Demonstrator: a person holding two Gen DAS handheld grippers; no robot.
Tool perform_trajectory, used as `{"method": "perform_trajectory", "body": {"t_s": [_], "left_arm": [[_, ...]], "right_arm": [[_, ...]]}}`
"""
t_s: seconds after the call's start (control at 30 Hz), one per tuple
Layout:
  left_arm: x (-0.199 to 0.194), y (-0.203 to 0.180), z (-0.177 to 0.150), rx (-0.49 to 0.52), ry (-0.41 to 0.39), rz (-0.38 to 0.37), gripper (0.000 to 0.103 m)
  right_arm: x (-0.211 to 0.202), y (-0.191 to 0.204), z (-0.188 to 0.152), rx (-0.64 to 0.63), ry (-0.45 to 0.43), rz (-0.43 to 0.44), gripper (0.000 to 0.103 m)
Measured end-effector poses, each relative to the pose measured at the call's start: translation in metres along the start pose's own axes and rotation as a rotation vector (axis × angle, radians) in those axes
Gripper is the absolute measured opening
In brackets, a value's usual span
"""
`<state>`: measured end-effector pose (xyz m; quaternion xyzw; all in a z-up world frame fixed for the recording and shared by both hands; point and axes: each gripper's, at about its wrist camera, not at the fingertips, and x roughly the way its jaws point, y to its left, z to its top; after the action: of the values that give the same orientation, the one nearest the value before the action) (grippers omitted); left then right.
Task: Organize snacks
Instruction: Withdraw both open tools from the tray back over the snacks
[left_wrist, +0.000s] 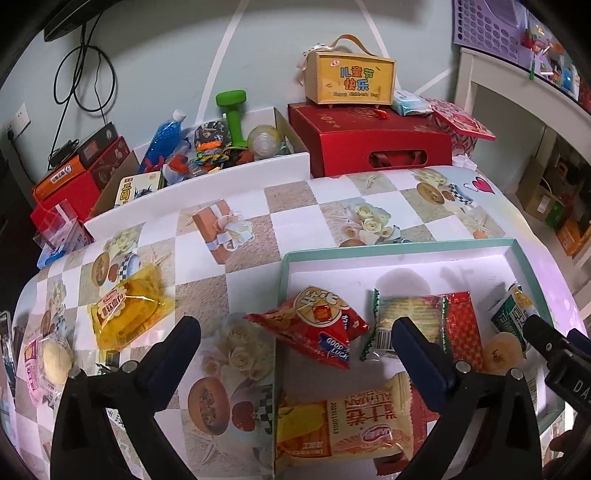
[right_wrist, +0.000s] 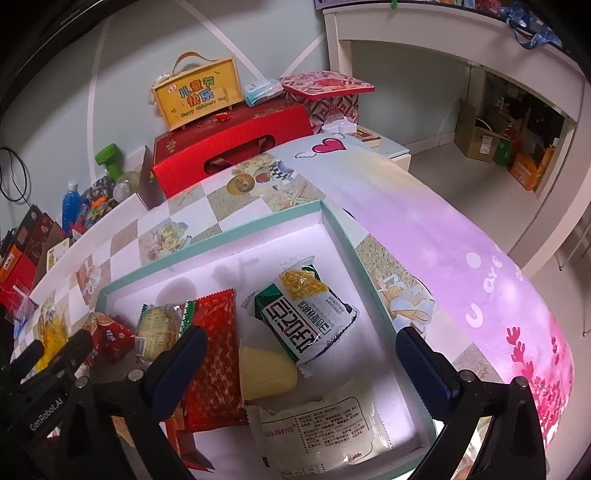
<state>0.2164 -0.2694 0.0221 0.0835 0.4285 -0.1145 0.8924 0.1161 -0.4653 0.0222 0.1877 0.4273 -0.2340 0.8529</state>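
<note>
A pale grey-green wall (left_wrist: 166, 55) with thin white diagonal stripes backs a table under a glossy checked floral cloth (left_wrist: 295, 206). Black cables (left_wrist: 79, 74) hang beside a white wall socket (left_wrist: 16, 123). To the right, a white shelving unit (right_wrist: 424, 40) stands on pale floor (right_wrist: 461, 173), holding brown cardboard boxes (right_wrist: 480, 142).

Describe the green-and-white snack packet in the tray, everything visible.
The green-and-white packet is a glossy plastic pillow pack with crimped ends, a yellow snack picture at its far end and large dark characters on a white panel. It looks sealed. It lies flat, askew, in the right part of the teal-rimmed tray, its near end overlapping a pale yellow snack. Neither hand-held gripper touches it.
</note>
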Motion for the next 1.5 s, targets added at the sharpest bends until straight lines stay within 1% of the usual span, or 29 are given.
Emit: {"method": "perform_trajectory", "body": {"t_s": [0.17, 0.27, 0.4, 0.47, 0.5, 0.57, 0.67, 0.73, 0.8, 0.87, 0.97, 1.07, 1.1, 1.17, 1.23, 1.37, 1.5], "left_arm": [[-0.008, 0.015, -0.003, -0.054, -0.033, -0.039, 0.103], [-0.012, 0.025, -0.004, -0.076, -0.054, -0.044, 0.103], [-0.017, 0.040, -0.009, -0.086, -0.069, -0.047, 0.103], [-0.019, 0.048, -0.011, -0.087, -0.066, -0.059, 0.103], [-0.019, 0.054, -0.012, -0.097, -0.057, -0.078, 0.103], [-0.020, 0.067, -0.014, -0.152, -0.036, -0.120, 0.103], [-0.021, 0.084, -0.017, -0.206, -0.021, -0.143, 0.103], [-0.021, 0.089, -0.018, -0.195, -0.025, -0.120, 0.103], [-0.023, 0.095, -0.019, -0.165, -0.047, -0.081, 0.103], [-0.023, 0.104, -0.019, -0.164, -0.057, -0.073, 0.103], [-0.024, 0.120, -0.017, -0.159, -0.057, -0.078, 0.103], [-0.024, 0.130, -0.015, -0.100, -0.038, -0.037, 0.103], [-0.024, 0.133, -0.014, -0.090, -0.035, -0.037, 0.103], [-0.026, 0.141, -0.014, -0.064, -0.037, -0.053, 0.103], [-0.026, 0.149, -0.014, -0.038, -0.037, -0.061, 0.103], [-0.029, 0.166, -0.017, -0.008, -0.041, -0.041, 0.103], [-0.034, 0.192, -0.020, -0.035, -0.041, -0.075, 0.103]], "right_arm": [[-0.005, 0.008, 0.000, -0.003, -0.035, 0.009, 0.103], [-0.007, 0.015, 0.000, -0.015, -0.059, 0.019, 0.103], [-0.013, 0.025, 0.001, 0.006, -0.092, 0.046, 0.103], [-0.017, 0.033, 0.001, 0.000, -0.105, 0.049, 0.103], [-0.019, 0.036, 0.001, -0.002, -0.108, 0.052, 0.103], [-0.020, 0.042, 0.001, 0.002, -0.107, 0.066, 0.103], [-0.019, 0.052, -0.001, 0.001, -0.089, 0.065, 0.103], [-0.018, 0.062, -0.003, -0.024, -0.072, 0.058, 0.103], [-0.021, 0.075, -0.004, -0.059, -0.087, 0.040, 0.103], [-0.023, 0.084, -0.005, -0.077, -0.091, 0.040, 0.103], [-0.030, 0.099, -0.008, -0.092, -0.114, 0.103, 0.103], [-0.040, 0.115, -0.011, -0.105, -0.165, 0.135, 0.103], [-0.043, 0.119, -0.012, -0.103, -0.180, 0.153, 0.103], [-0.048, 0.125, -0.013, -0.089, -0.209, 0.216, 0.103], [-0.048, 0.134, -0.013, -0.090, -0.209, 0.243, 0.103], [-0.047, 0.159, -0.019, -0.160, -0.202, 0.229, 0.103], [-0.050, 0.178, -0.026, -0.218, -0.217, 0.238, 0.103]]}}
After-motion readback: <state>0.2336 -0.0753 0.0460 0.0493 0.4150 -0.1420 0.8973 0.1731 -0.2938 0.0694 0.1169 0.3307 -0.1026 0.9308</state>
